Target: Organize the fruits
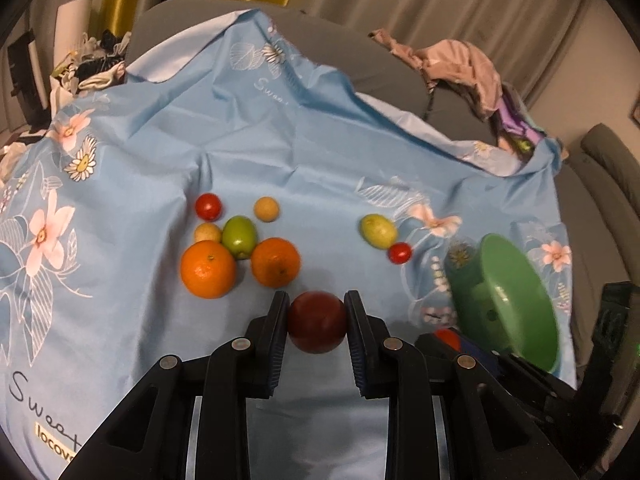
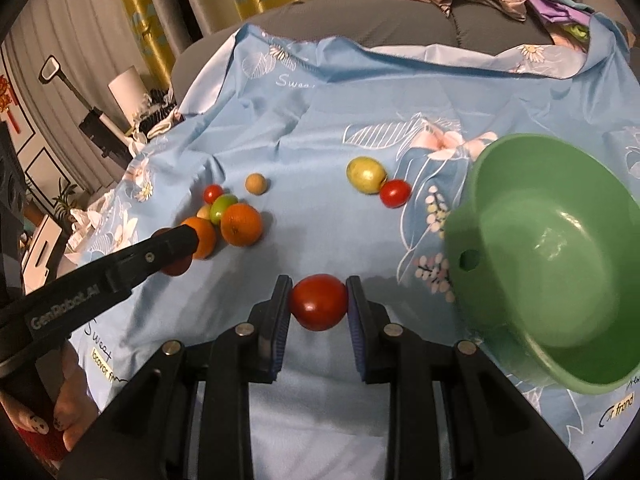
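So from the left wrist view, the left gripper [image 1: 317, 322] has its two fingers pressed against both sides of a dark red apple [image 1: 317, 321], lifted a bit above the blue flowered sheet [image 1: 248, 140], which I'd guess is so it can be carried over to the green bowl [image 1: 516, 304] sitting tilted off to the right. Most of the other fruit is bunched up ahead: two oranges [image 1: 208, 269] with a green fruit [image 1: 239, 236] wedged between them, a small red tomato [image 1: 208, 206] and a couple of little tan round ones behind. A yellow-green fruit [image 1: 378, 231] and another small tomato [image 1: 400, 252], touching each other, sit apart nearer the bowl. Over on the right wrist view, the right gripper [image 2: 319, 303] is clamped on a bright red tomato [image 2: 319, 302] the same way, one finger on each side, and the bowl is just beside it on the right, mouth tipped toward the camera and looking empty as far as I can see, so that's probably where both pieces are headed. You can also see the left gripper poking in from the left edge near the orange pile, with its red fruit only peeking out underneath. The sheet's wrinkly and draped over a couch, so round stuff could roll if dropped carelessly.
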The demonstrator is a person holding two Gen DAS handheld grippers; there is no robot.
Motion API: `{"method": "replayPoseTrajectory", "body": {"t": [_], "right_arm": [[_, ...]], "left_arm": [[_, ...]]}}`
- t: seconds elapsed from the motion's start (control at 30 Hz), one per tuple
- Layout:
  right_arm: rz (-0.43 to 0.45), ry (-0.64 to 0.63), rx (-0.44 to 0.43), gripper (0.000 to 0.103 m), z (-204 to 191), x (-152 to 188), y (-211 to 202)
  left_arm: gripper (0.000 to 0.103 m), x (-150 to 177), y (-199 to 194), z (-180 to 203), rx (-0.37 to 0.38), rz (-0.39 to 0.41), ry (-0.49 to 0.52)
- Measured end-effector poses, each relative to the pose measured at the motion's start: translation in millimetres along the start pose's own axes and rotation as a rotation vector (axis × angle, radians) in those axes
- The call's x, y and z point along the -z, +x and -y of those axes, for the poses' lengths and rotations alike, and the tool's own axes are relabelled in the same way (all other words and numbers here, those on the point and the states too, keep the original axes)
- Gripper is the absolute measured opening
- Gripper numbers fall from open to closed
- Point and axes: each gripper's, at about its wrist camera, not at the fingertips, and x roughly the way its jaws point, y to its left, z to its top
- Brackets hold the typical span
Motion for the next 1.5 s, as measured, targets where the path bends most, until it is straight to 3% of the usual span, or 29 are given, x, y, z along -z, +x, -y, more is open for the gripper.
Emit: {"method": "replayPoseTrajectory", "body": {"t": [0.23,0.87,1.5], "right_arm": [[0.058,0.018,0.003,0.028,7,-2,-20],[0.212,0.165,0.005,0.028,53,-5,-68],[0.318,0.415,0.136,0.028,138,10,-107]], "left_arm": [[0.028,0,-16,14,0.007,0.056,0.037],[0.028,8,-15,71,0.01,0.087,0.15],[0.028,18,15,167,0.077,0.081,0.349]]}}
